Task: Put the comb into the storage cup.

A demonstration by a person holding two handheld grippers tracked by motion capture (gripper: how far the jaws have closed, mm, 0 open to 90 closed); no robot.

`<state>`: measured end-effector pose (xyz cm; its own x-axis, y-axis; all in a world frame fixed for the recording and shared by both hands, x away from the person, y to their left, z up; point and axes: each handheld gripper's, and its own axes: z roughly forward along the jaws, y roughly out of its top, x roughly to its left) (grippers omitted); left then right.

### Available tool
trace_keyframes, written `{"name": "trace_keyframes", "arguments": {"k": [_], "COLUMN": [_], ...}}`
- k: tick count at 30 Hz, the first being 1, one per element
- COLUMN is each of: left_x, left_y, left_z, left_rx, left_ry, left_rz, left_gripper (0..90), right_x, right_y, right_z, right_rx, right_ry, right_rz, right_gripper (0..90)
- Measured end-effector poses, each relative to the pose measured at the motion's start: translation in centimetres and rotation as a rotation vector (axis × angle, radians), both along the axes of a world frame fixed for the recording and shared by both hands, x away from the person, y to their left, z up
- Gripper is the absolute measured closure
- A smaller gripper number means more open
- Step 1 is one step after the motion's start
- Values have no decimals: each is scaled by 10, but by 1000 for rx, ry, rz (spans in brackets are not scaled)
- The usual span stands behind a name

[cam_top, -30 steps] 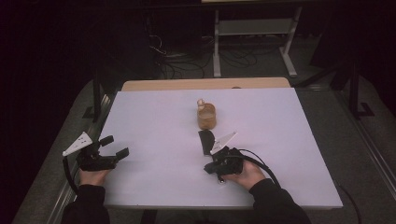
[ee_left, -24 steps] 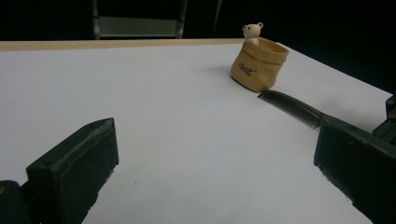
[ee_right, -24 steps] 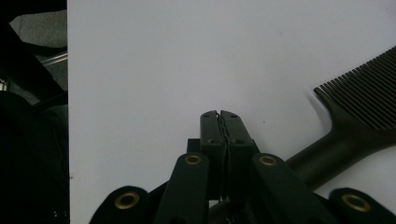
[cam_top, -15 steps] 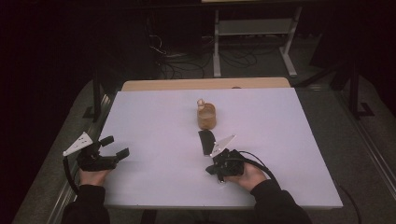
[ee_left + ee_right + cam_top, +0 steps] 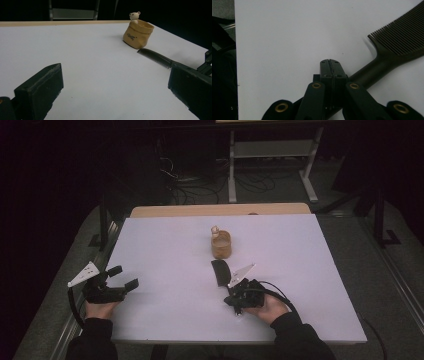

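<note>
On the white table [image 5: 165, 250], the left gripper [image 5: 119, 281] sits at about eight o'clock, its jaws spread wide with nothing between them. Toward twelve o'clock from the table's middle stands a small tan pouch [image 5: 138, 33] with a toy bear's head at its rim; script on its front is too small to read. A black comb [image 5: 219, 271] lies just below the pouch. At five o'clock the right gripper [image 5: 332, 65] has its jaws pressed together over the comb's handle.
</note>
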<state>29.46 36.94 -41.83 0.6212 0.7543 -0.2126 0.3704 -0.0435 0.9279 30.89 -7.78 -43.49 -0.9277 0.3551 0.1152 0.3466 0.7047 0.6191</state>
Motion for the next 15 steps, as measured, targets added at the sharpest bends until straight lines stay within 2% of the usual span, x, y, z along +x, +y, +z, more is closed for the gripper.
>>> {"name": "trace_keyframes", "arguments": {"k": [15], "left_x": [0], "left_y": [0], "left_z": [0], "left_rx": [-2], "left_ry": [1], "left_rz": [-1], "left_gripper": [0], "right_x": [2], "right_y": [-7], "right_z": [2], "right_rx": [-18], "right_ry": [-9], "right_rz": [-25], "right_gripper": [885]}}
